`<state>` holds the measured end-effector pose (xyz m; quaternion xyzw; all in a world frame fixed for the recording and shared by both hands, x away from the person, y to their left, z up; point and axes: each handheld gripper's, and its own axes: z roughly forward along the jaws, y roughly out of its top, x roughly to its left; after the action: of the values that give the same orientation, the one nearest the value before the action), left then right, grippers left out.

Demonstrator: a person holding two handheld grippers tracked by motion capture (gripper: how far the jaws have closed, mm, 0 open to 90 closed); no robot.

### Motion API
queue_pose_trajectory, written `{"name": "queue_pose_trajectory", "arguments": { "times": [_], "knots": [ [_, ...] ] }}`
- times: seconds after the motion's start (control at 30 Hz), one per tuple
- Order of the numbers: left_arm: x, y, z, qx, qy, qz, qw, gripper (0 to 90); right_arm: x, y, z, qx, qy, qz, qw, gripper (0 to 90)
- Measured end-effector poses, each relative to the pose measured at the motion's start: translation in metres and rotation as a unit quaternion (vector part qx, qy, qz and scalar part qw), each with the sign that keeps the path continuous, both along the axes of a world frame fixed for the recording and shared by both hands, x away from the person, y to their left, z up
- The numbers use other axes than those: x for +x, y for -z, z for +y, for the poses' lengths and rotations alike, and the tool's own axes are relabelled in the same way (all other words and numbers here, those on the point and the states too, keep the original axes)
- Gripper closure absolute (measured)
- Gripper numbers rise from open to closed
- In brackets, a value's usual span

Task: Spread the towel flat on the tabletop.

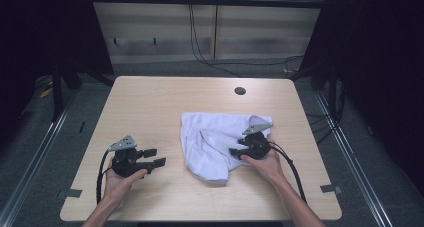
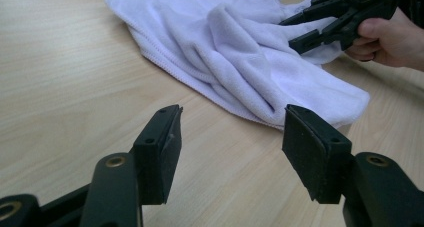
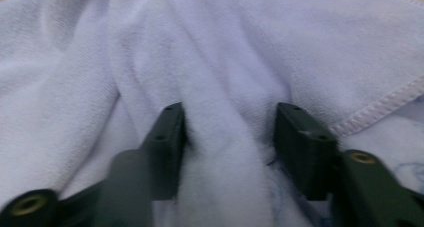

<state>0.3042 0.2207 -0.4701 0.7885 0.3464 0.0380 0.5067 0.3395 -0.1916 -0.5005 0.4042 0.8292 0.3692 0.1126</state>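
The wooden table (image 1: 150, 102) carries a crumpled white towel (image 1: 212, 142) lying right of its middle, bunched into ridges and folds; a small dark hole (image 1: 240, 91) sits in the tabletop beyond the cloth. The person's right forearm comes in from the lower right, the right hand (image 1: 265, 164) resting at the towel's right edge with the right gripper (image 1: 236, 153) levelled leftward over the fabric; its jaws straddle a raised fold of the towel (image 3: 225, 137), the left pad against the cloth, the right pad with a narrow dark gap beside it, so they are not clamped on the fold. The left hand (image 1: 120, 179) lies on the bare wood well left of the towel; the left gripper (image 1: 157, 157) points right toward the cloth, its jaws spread wide and released, nothing between them.
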Motion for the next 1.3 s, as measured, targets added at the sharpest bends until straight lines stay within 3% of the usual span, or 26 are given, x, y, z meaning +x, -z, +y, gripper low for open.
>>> {"name": "queue_pose_trajectory", "arguments": {
  "times": [0.03, 0.1, 0.23, 0.27, 0.3, 0.4, 0.5, 0.6, 0.67, 0.7, 0.77, 0.87, 0.9, 0.93, 1.0, 1.03, 1.1, 1.3],
  "knots": [
    [0.002, -0.001, -0.002, 0.002, 0.002, -0.003, 1.0, 40.7, -0.001, 0.0, 0.0, 0.009, -0.005, 0.004, 0.9999, 64.1],
    [0.007, -0.002, -0.009, -0.005, 0.007, -0.003, 1.0, 40.9, -0.004, 0.001, 0.003, 0.012, -0.007, -0.002, 0.9999, 70.0],
    [0.019, -0.005, -0.028, 0.0, 0.028, -0.005, 0.9996, 39.9, -0.005, 0.001, 0.009, 0.02, -0.027, 0.007, 0.9994, 74.6],
    [0.018, -0.008, -0.032, 0.011, 0.03, -0.017, 0.9993, 38.9, -0.006, 0.001, 0.011, 0.019, -0.035, 0.005, 0.9992, 75.2],
    [0.017, -0.01, -0.032, 0.012, 0.037, -0.026, 0.9989, 38.5, -0.007, 0.0, 0.013, 0.018, -0.05, 0.007, 0.9986, 75.7],
    [0.014, -0.013, -0.031, 0.004, 0.037, -0.029, 0.9989, 39.0, -0.011, 0.001, 0.021, 0.027, -0.079, 0.009, 0.9965, 76.2],
    [0.018, -0.009, -0.031, 0.011, 0.03, -0.026, 0.9991, 40.5, -0.017, 0.002, 0.036, 0.034, -0.115, 0.008, 0.9927, 76.3],
    [0.02, -0.005, -0.036, 0.015, 0.039, -0.023, 0.9989, 35.4, -0.024, 0.002, 0.052, 0.043, -0.167, 0.017, 0.9849, 75.8],
    [0.022, 0.002, -0.043, 0.037, 0.045, -0.011, 0.9983, 33.0, -0.027, 0.001, 0.057, 0.044, -0.175, 0.016, 0.9835, 71.7],
    [0.024, 0.009, -0.046, 0.064, 0.053, -0.004, 0.9965, 33.6, -0.028, 0.0, 0.056, 0.048, -0.173, 0.021, 0.9836, 66.1],
    [0.024, 0.016, -0.046, 0.085, 0.066, 0.01, 0.9942, 54.3, -0.026, -0.004, 0.051, 0.065, -0.156, 0.029, 0.9851, 53.2],
    [0.022, 0.019, -0.045, 0.096, 0.072, 0.021, 0.9925, 77.0, -0.028, -0.018, 0.037, 0.086, -0.148, 0.013, 0.9852, 51.9],
    [0.021, 0.021, -0.045, 0.101, 0.075, 0.025, 0.9918, 79.6, -0.029, -0.024, 0.031, 0.094, -0.141, 0.003, 0.9856, 52.4],
    [0.019, 0.022, -0.045, 0.102, 0.08, 0.028, 0.9912, 82.7, -0.03, -0.029, 0.023, 0.093, -0.123, -0.008, 0.988, 55.5],
    [0.013, 0.024, -0.048, 0.116, 0.092, 0.025, 0.9886, 84.0, -0.027, -0.032, 0.009, 0.061, -0.082, -0.028, 0.9944, 57.6],
    [0.009, 0.024, -0.049, 0.117, 0.094, 0.028, 0.9883, 84.2, -0.026, -0.031, 0.0, 0.056, -0.065, -0.031, 0.9958, 58.8],
    [0.001, 0.024, -0.052, 0.13, 0.11, 0.018, 0.9853, 84.1, -0.022, -0.025, -0.012, 0.058, -0.048, -0.024, 0.9969, 57.3],
    [-0.013, 0.024, -0.059, 0.118, 0.13, 0.034, 0.9838, 80.5, -0.013, -0.018, -0.012, 0.053, -0.029, -0.031, 0.9977, 40.8]
  ]
}}
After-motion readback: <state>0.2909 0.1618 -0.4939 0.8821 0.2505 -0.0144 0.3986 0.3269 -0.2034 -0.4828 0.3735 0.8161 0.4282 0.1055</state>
